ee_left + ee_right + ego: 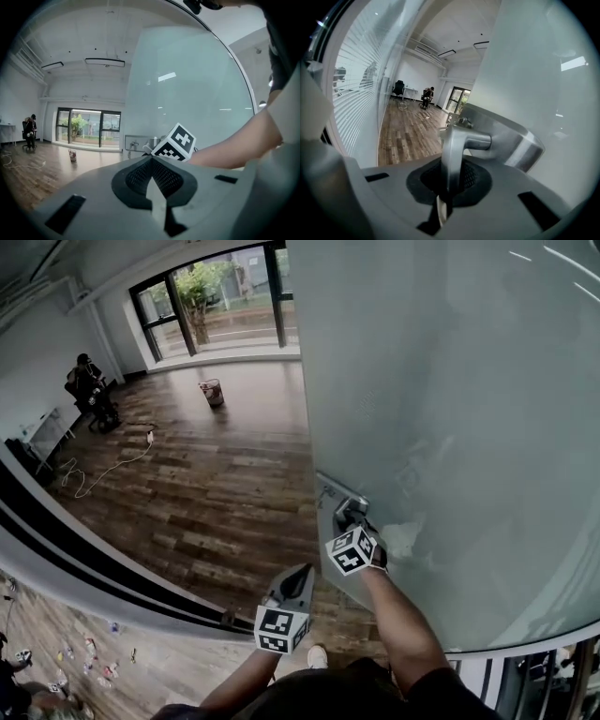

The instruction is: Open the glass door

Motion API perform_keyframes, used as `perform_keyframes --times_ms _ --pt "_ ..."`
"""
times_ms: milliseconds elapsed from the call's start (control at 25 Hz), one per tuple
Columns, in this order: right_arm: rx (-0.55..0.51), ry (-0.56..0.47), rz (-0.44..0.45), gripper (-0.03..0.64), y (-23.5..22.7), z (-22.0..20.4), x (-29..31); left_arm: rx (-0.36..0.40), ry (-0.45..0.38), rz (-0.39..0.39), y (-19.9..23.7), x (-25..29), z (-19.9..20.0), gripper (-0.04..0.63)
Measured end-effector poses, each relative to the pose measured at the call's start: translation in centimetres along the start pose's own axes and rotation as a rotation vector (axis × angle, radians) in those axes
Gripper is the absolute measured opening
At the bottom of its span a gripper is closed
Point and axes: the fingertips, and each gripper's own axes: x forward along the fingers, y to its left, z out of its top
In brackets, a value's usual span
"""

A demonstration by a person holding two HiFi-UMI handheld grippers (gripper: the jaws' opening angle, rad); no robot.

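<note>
The frosted glass door (450,409) stands swung partway, and the wooden floor shows past its edge. A metal lever handle (349,512) sits on a steel lock plate (511,140) at the door's edge. My right gripper (356,521) is shut on the handle (454,150), which runs down between its jaws in the right gripper view. My left gripper (302,573) hangs lower and to the left, apart from the door, with its jaws shut on nothing (152,161). From the left gripper view, the right gripper's marker cube (176,143) hides most of the handle.
A person sits on a chair (89,385) at the far left by a desk. A small bin (212,392) stands on the wooden floor near the windows (216,296). A white cable (112,465) lies on the floor. A glass wall with blinds (356,84) runs along one side.
</note>
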Motion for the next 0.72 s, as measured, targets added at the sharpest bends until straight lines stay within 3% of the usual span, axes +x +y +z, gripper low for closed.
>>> perform_keyframes --times_ms 120,440,720 --pt "0.028 0.017 0.0 0.015 -3.3 -0.6 1.5 -0.038 -0.004 -0.008 0.2 2.4 0.7 -0.002" --pt "0.111 0.019 -0.003 0.014 -12.0 -2.3 5.7 -0.036 0.023 0.052 2.4 10.8 1.4 -0.002" --pt "0.184 0.017 -0.002 0.014 -20.5 -5.3 7.6 -0.047 0.022 0.053 0.3 19.2 2.3 -0.002"
